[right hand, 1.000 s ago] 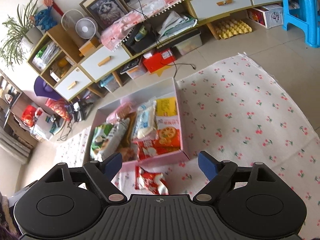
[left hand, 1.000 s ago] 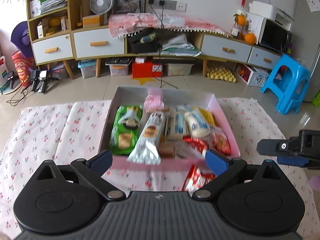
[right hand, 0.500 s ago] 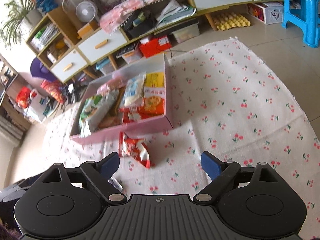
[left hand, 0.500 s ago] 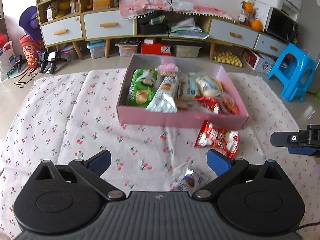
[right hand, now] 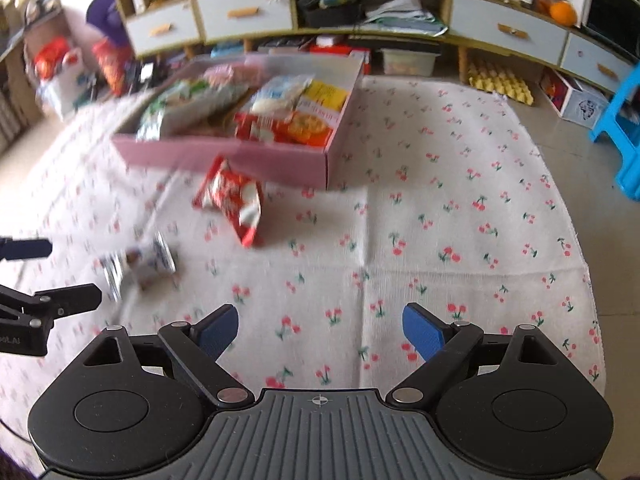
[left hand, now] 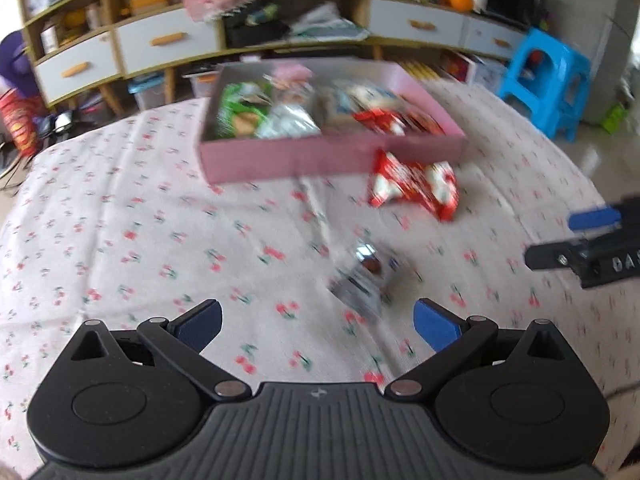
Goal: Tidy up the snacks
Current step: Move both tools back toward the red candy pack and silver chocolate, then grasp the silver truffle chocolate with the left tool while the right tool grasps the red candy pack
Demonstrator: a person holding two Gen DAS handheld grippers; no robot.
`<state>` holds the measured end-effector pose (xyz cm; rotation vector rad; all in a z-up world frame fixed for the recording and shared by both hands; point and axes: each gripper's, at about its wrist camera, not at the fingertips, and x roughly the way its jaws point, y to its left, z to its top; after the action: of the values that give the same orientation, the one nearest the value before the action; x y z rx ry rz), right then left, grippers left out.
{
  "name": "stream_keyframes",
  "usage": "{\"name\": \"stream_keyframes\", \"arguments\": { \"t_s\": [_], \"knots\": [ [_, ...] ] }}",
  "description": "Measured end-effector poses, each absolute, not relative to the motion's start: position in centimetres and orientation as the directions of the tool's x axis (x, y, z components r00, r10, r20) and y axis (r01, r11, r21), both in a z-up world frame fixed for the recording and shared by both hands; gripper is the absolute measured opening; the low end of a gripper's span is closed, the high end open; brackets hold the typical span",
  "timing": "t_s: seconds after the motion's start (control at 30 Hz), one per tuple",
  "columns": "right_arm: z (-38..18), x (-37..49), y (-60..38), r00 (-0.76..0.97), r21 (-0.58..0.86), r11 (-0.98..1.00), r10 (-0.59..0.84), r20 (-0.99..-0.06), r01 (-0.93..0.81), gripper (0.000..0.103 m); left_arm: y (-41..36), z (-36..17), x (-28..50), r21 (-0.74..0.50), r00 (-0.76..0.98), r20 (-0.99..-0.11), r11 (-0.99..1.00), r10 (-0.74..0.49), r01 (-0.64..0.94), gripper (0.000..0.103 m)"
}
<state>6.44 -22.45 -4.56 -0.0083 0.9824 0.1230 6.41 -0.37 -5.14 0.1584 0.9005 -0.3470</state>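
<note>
A long wooden sideboard (right hand: 400,36) with white drawers lines the back wall. A blue plastic stool (left hand: 548,80) stands on the pale tiled floor (right hand: 568,128). Cherry-print cloth (right hand: 440,200) covers the floor nearer the camera.

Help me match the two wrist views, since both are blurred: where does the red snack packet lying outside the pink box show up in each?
Left wrist: the red snack packet lies right of centre, against the pink box's front wall near its right end.
Right wrist: the packet lies left of centre, below the box's front wall.
Shared landmark: the pink box.
</note>
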Motion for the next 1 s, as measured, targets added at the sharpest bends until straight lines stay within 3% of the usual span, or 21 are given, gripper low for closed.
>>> {"name": "stream_keyframes", "arguments": {
  "t_s": [0.27, 0.4, 0.5, 0.7, 0.9, 0.97, 1.0],
  "knots": [
    [-6.3, 6.2, -22.3, 0.505, 0.026, 0.991, 0.09, -0.858, -0.132, 0.091, -2.5, -7.2, 5.2, 0.138, 0.584, -0.786, 0.862, -0.204, 0.488, 0.102],
    [-7.0, 6.5, -21.7, 0.494, 0.002, 0.988, 0.08, -0.866, -0.155, 0.091, -2.7, -7.5, 5.5, 0.145, 0.599, -0.77, 0.854, -0.218, 0.499, 0.101],
    [-7.2, 6.7, -21.3, 0.497, -0.014, 0.984, 0.078, -0.864, -0.178, 0.091, -2.6, -7.3, 6.0, 0.14, 0.609, -0.758, 0.855, -0.232, 0.5, 0.095],
    [-7.3, 7.9, -21.1, 0.496, -0.007, 0.984, 0.083, -0.864, -0.176, 0.094, -2.5, -7.3, 7.1, 0.081, 0.6, -0.752, 0.865, -0.273, 0.496, 0.074],
    [-7.4, 9.1, -20.8, 0.502, -0.003, 0.986, 0.081, -0.861, -0.165, 0.095, -2.8, -7.0, 7.9, 0.077, 0.609, -0.75, 0.881, -0.258, 0.467, 0.043],
    [-7.4, 9.5, -20.6, 0.505, -0.003, 0.987, 0.079, -0.859, -0.16, 0.095, -2.7, -6.9, 8.0, 0.079, 0.613, -0.749, 0.885, -0.25, 0.458, 0.028],
    [-7.4, 9.8, -20.4, 0.507, -0.003, 0.988, 0.078, -0.858, -0.157, 0.095, -2.7, -6.8, 8.1, 0.083, 0.615, -0.75, 0.887, -0.244, 0.453, 0.025]
  ]
}}
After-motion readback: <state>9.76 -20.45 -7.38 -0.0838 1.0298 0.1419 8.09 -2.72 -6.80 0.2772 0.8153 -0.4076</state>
